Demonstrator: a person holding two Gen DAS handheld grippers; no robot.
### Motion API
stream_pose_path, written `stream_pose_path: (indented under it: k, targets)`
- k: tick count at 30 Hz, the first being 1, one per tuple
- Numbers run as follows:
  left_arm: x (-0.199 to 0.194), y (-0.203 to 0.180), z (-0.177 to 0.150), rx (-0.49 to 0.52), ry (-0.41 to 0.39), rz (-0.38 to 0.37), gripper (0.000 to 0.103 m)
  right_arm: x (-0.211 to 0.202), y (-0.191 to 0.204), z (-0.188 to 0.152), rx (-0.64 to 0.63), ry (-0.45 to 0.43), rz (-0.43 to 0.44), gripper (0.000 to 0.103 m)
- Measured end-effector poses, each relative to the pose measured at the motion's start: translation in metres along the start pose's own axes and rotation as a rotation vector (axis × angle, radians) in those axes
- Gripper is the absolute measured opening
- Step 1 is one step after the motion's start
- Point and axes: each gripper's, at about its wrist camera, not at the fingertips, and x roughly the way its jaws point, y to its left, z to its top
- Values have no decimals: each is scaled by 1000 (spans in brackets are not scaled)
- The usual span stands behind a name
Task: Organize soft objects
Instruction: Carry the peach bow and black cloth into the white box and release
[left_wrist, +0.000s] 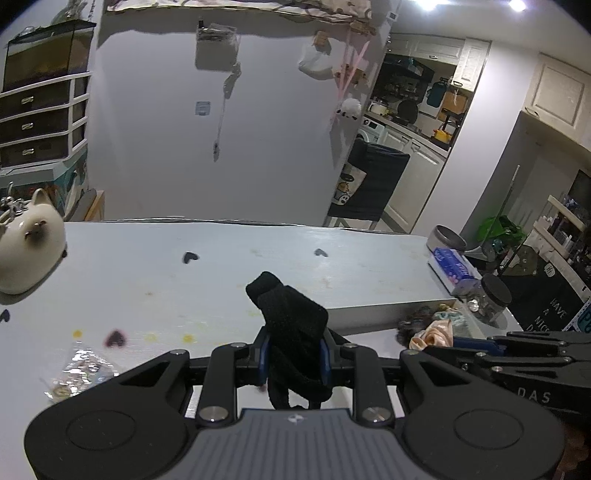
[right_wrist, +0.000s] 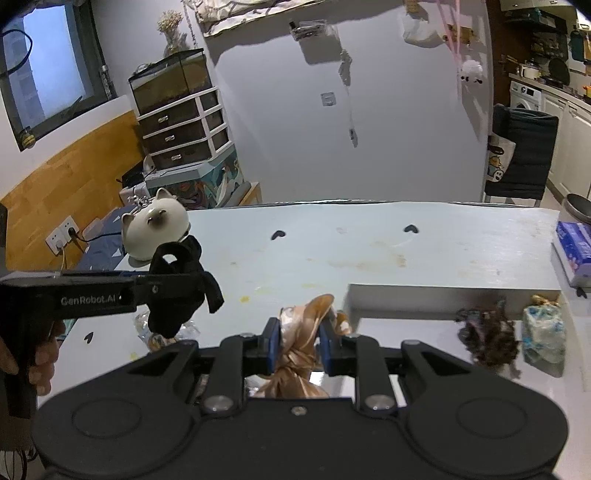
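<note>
My left gripper (left_wrist: 293, 354) is shut on a black knitted glove (left_wrist: 291, 325) and holds it above the pale blue table (left_wrist: 155, 280). The same glove (right_wrist: 177, 291) shows in the right wrist view, hanging from the left gripper (right_wrist: 155, 288) at the left. My right gripper (right_wrist: 297, 347) is shut on a peach satin scrunchie (right_wrist: 299, 332), near the step in the table. In the left wrist view the right gripper (left_wrist: 458, 341) reaches in from the right with the scrunchie (left_wrist: 432, 334). A dark patterned scrunchie (right_wrist: 487, 338) and a light blue floral one (right_wrist: 543, 339) lie on the lower white surface.
A white ceramic cat figure (right_wrist: 155, 230) stands at the table's left. A crumpled clear plastic bag (left_wrist: 77, 373) lies near the left gripper. A blue tissue pack (right_wrist: 574, 247), a metal tin (left_wrist: 445, 238) and a glass jar (left_wrist: 487, 299) stand at the right edge.
</note>
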Motion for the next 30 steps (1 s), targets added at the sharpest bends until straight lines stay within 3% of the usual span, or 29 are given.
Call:
stream_pose_path:
  k: [7,15,30]
  targets:
    - [17,-45,-1,2,9,-14,27,-13,-44,0,16,-6,-2,23]
    - [54,-86,-6,22,73,-63,27,-13,-90,-1,36,-1,-7,23]
    - [155,-111,-14,214,267,-117,27,27,-145,1,83,76,-11,24]
